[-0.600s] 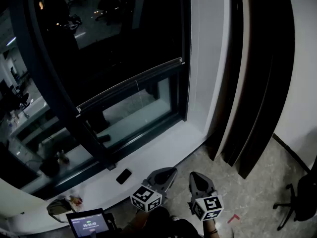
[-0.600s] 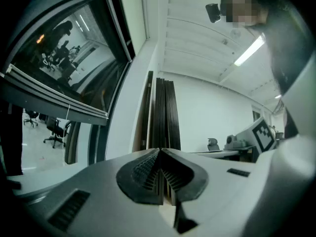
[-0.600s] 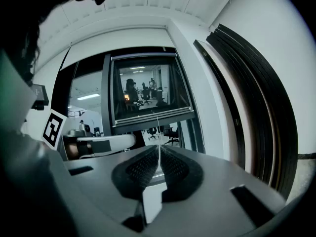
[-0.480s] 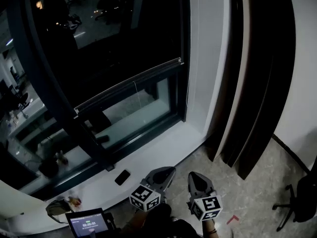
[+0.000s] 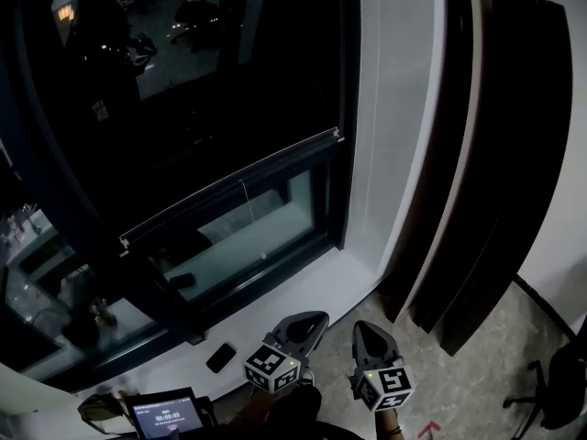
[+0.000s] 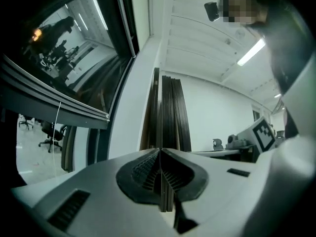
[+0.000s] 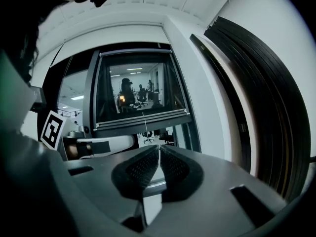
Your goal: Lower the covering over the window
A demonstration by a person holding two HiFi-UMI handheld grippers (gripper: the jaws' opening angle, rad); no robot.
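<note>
A dark covering hangs over most of the window, and its grey bottom bar [image 5: 229, 180] runs slanted across the pane, with a thin cord [image 5: 245, 196] hanging from its middle. Pale glass [image 5: 238, 232] shows below the bar. My left gripper [image 5: 312, 321] and right gripper [image 5: 364, 330] are held low, side by side, short of the sill and well below the bar. Both are shut with nothing between the jaws. In the left gripper view the shut left gripper [image 6: 160, 152] has the bar [image 6: 54, 101] at upper left. The right gripper [image 7: 159, 148] points at the bar [image 7: 143, 118] and cord [image 7: 146, 128].
A white sill [image 5: 312, 282] runs under the window, with a dark phone [image 5: 220, 357] lying on it. A small lit screen [image 5: 165, 417] stands at the lower left. Dark vertical slats [image 5: 486, 154] hang to the right of a white pillar [image 5: 390, 108]. An office chair [image 5: 559, 392] stands far right.
The head view has shifted a little, so the window and its bar sit slightly lower and nearer in the picture. Both grippers stay shut in the same place.
</note>
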